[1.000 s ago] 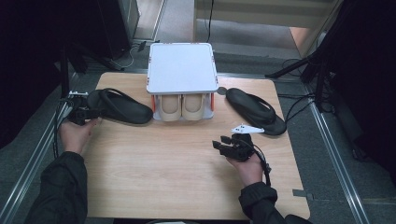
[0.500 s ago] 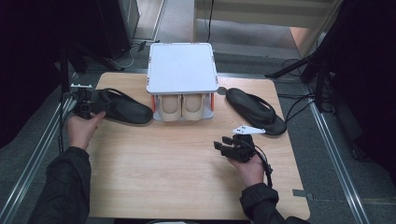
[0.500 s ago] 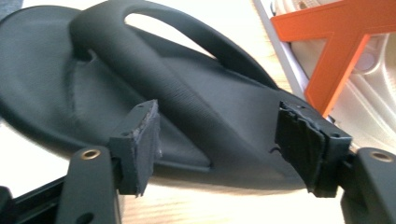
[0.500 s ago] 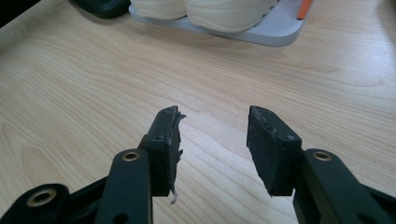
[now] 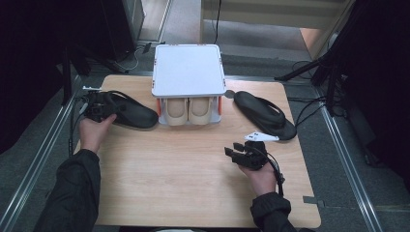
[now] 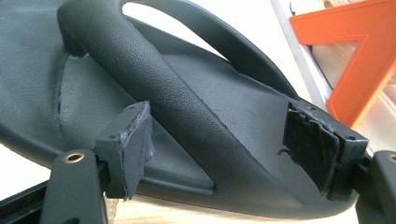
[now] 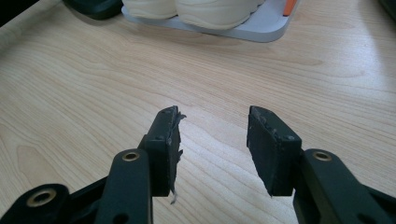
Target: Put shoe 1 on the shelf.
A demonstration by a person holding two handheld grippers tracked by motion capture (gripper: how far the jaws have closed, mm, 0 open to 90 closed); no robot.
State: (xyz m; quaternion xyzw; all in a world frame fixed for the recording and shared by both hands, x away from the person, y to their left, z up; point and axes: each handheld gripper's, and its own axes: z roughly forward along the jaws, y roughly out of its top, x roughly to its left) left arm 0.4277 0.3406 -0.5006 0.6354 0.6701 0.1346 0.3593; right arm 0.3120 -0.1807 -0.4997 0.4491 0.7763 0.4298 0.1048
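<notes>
1. Right up front, the right tongs (image 5: pixel 237 153) rest low over bare worktop (image 5: pixel 183 174), jaws apart with nothing between them; the right gripper view shows wood grain in the gap.

2. Further up on the left, the left tongs (image 5: pixel 99 107) sit at the heel end of the left sandal (image 5: pixel 126 112), which lies flat on the worktop just beside the rack (image 5: pixel 188 70).

3. In the left gripper view the pads (image 6: pixel 133 147) stand apart on either side of the sandal's strap (image 6: pixel 154 93). Those jaws have just been opening, with the strap between them but neither pad pressing on it.

4. Risk, as I read it: the strap runs slantwise through the gap, so a close from here could catch only its edge and let the sandal swing or slip out.

5. Another worry: the sandal lies close to the rack's orange post (image 6: pixel 359 60), so a careless lift could knock it against the frame.

6. At the back, the high view shows the rack holding a cream pair of shoes (image 5: pixel 189 110) under its white top, and the other sandal (image 5: pixel 265 114) well apart on the right.

7. View against view: the high view gives the layout but hides the left jaws' gap; the left gripper view gives pad and strap detail.
</notes>
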